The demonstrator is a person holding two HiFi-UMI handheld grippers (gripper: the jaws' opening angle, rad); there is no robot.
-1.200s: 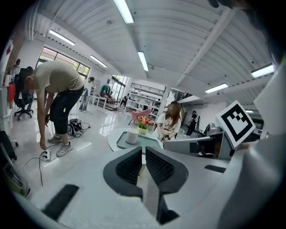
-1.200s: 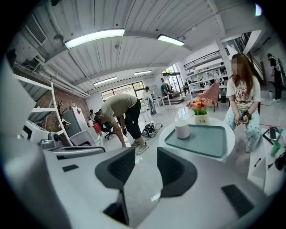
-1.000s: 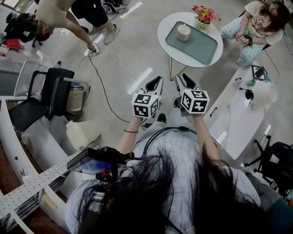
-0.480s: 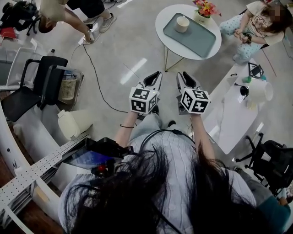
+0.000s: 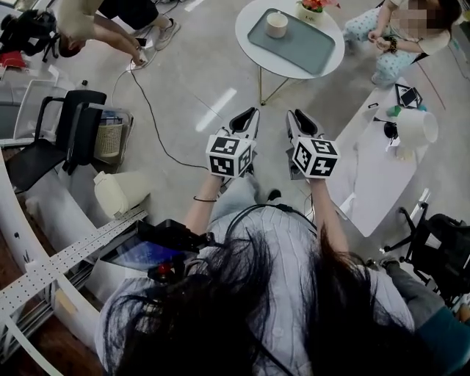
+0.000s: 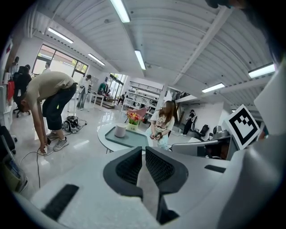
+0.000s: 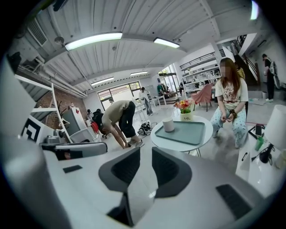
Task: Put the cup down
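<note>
A cream cup (image 5: 277, 24) stands upright on a grey-green tray (image 5: 305, 48) on the round white table (image 5: 248, 45), well ahead of both grippers. Nothing touches it. The cup (image 6: 119, 130) and tray (image 6: 134, 139) also show in the left gripper view, and the cup (image 7: 168, 125) in the right gripper view. My left gripper (image 5: 248, 117) is held in the air over the floor, shut and empty (image 6: 143, 150). My right gripper (image 5: 301, 120) is beside it, its jaws closing with a small gap and nothing between them (image 7: 146, 152).
A flower pot (image 5: 312, 7) stands beside the tray. A seated person (image 5: 396, 29) is right of the round table. Another person (image 5: 95, 22) bends over a floor cable (image 5: 154, 125). A long white table (image 5: 382, 176) is at my right, a black chair (image 5: 59, 147) and a basket (image 5: 114, 136) at my left.
The round table with the cup has slid up and left in the head view, farther from the grippers. Both grippers stay side by side and empty.
</note>
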